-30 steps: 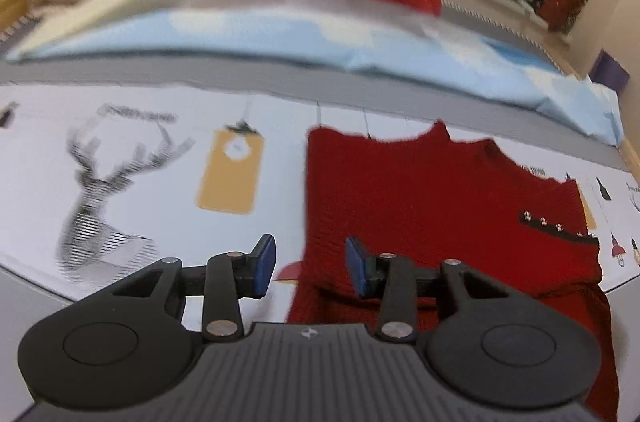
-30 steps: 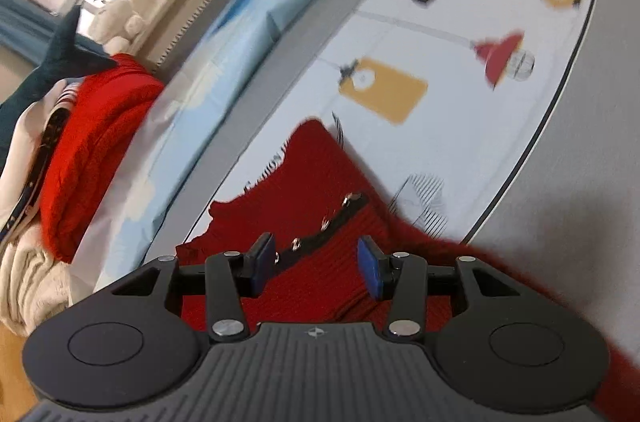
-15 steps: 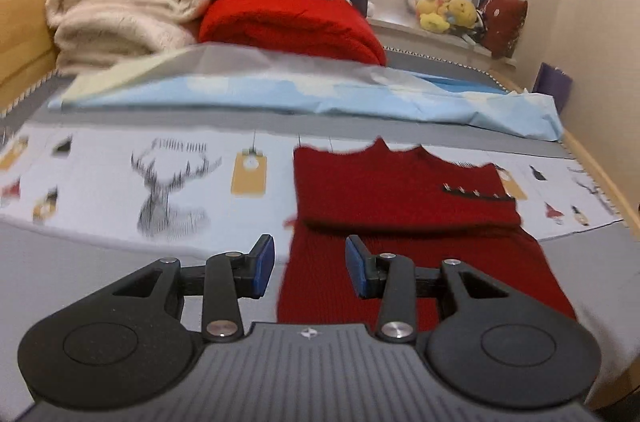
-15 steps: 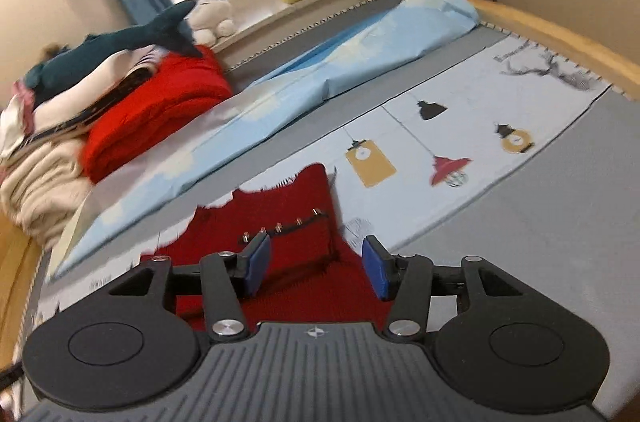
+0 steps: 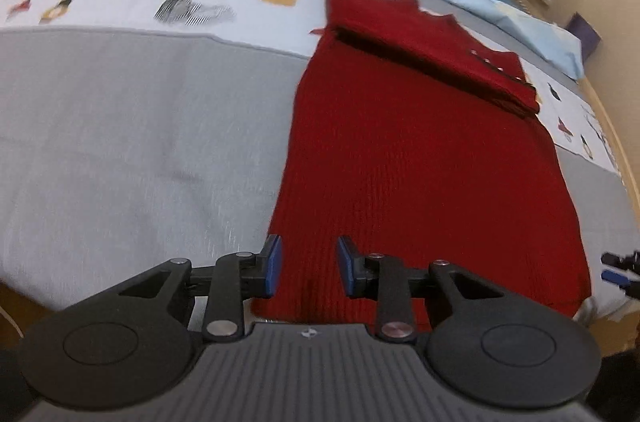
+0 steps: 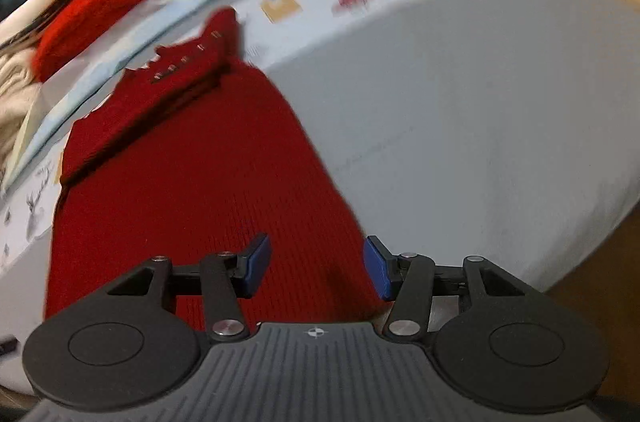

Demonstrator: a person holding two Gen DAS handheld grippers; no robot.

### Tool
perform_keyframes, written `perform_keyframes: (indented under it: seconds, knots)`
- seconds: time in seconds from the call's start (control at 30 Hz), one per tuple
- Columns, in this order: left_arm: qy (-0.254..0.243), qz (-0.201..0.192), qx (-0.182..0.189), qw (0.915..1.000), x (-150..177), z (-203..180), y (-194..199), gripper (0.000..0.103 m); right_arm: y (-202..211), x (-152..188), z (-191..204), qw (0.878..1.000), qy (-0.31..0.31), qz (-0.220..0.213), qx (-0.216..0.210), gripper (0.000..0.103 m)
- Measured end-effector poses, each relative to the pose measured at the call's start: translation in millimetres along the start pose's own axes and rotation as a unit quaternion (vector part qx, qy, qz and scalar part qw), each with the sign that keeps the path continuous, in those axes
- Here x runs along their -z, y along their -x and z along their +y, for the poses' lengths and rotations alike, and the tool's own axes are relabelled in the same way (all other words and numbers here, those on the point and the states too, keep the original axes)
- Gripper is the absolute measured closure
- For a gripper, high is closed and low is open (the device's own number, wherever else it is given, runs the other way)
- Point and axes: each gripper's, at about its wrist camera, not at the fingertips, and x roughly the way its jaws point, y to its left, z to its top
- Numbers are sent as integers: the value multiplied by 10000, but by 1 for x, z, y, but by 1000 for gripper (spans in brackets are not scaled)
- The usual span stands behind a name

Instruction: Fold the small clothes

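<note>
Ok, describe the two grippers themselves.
Left gripper and right gripper match: matte black linkage arms with silver pivot pins, blue pads on the fingertips, round black discs either side, and a ribbed grey body bearing a small crosshair mark. No cables or sleeves show.

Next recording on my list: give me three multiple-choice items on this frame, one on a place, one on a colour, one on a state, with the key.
1. Where does the left claw sit relative to the red knit garment?
A. Over its near left corner
B. Over its folded top
C. Off on the printed sheet

2. What colour are the claw pads?
A. Blue
B. Orange
C. White

3. What state is the garment's top part in?
A. Spread fully flat
B. Folded down over the body
C. Rolled into a ball

Key: 1 A, the left wrist view shows the garment's left edge and near hem between the fingers. 2 A, both views show blue pads. 3 B, a doubled layer with a shadowed edge and a row of studs lies across the body. Both the left and the right claw are open, holding nothing.
</note>
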Motion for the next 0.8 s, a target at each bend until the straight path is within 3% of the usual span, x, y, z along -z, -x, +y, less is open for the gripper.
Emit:
perform_keyframes:
  seconds: [0.1, 0.17, 0.2, 0.27, 0.37, 0.7, 0.73, 0.77, 0.8]
  knots:
    - [304, 18, 143, 9994, 12, 19, -18, 70, -16, -1, 0, 9998, -52, 187, 71, 50]
    - [780, 579, -82, 9952, 18, 30, -42, 73, -26, 1, 4, 9991, 50, 320, 269, 50]
    - [953, 673, -28, 9932, 18, 33, -46, 73, -31, 2, 6, 9987, 80, 379, 340, 50]
    - [875, 652, 45, 9940, 16, 30, -48, 73, -38, 4, 9, 9975, 217, 444, 497, 50]
    - [642, 763, -157, 9949, 20, 27, -51, 73, -44, 8, 7, 9956, 389, 490, 692, 50]
    - [464, 757, -167, 9959, 22, 23, -57, 72, -59, 9, 9, 9939, 512, 605, 771, 48]
    - [433, 744, -169, 9961, 23, 22, -56, 72, -60, 10, 10, 9937, 563, 600, 758, 51]
    - [422, 733, -167, 9963, 22, 21, -57, 72, -60, 10, 10, 9937, 608, 578, 749, 62]
    - [420, 721, -161, 9964, 22, 21, -60, 72, -60, 10, 11, 9938, 630, 550, 739, 81]
